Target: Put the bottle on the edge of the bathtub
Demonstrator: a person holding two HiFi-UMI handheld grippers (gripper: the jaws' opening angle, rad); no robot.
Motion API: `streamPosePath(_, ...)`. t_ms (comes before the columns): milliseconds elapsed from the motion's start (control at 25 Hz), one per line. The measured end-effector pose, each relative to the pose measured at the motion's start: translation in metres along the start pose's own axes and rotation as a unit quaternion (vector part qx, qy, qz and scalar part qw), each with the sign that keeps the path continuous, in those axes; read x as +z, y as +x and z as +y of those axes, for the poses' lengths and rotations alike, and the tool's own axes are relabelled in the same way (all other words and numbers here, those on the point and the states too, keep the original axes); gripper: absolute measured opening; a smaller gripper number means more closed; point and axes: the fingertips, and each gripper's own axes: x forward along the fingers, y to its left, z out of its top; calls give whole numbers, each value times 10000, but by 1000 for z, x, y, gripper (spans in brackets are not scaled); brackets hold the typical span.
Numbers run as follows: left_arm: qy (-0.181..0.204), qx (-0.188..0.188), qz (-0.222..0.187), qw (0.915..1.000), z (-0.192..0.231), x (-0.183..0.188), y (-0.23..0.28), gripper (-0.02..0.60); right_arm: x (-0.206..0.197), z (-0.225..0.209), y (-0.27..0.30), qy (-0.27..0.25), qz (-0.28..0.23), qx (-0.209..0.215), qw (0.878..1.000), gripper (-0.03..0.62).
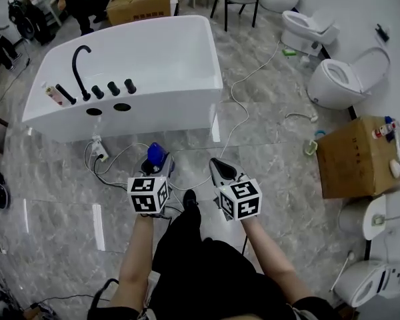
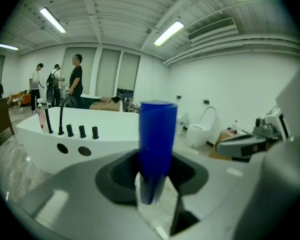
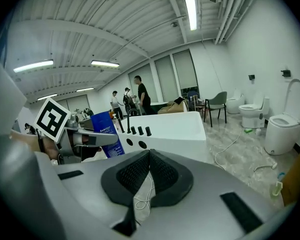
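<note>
A blue bottle [image 1: 155,155] stands upright between the jaws of my left gripper [image 1: 155,164], which is shut on it just in front of the white bathtub [image 1: 153,72]. In the left gripper view the bottle [image 2: 158,134] fills the middle, its lower part between the dark pads of the left gripper [image 2: 152,181], with the tub [image 2: 97,136] beyond it. My right gripper [image 1: 221,171] hangs beside it on the right, shut and holding nothing. Its pads [image 3: 162,171] meet in the right gripper view, where the bottle [image 3: 106,134] shows at the left.
On the tub's near edge stand a black faucet [image 1: 80,69], three black knobs [image 1: 112,87] and a pink bottle [image 1: 53,95]. Cables and a power strip [image 1: 99,150] lie on the marble floor. Toilets [image 1: 340,82] and a cardboard box [image 1: 353,155] stand at the right. People stand at the back.
</note>
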Motion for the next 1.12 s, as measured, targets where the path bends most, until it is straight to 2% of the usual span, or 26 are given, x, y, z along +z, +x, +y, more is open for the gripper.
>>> streamPosePath(440,136,-207,78,9997,51,50,84,163,59,-38,92,86,15,-192,9998,3)
streamPosePath(720,166,-269,42,9995,67,68,113,163,72,-50,118,140,57,-254,9996,3)
streamPosePath(1120,117,-157,78,9998,88,84,153,163,90,-65,161,112,91,-75,9999,3)
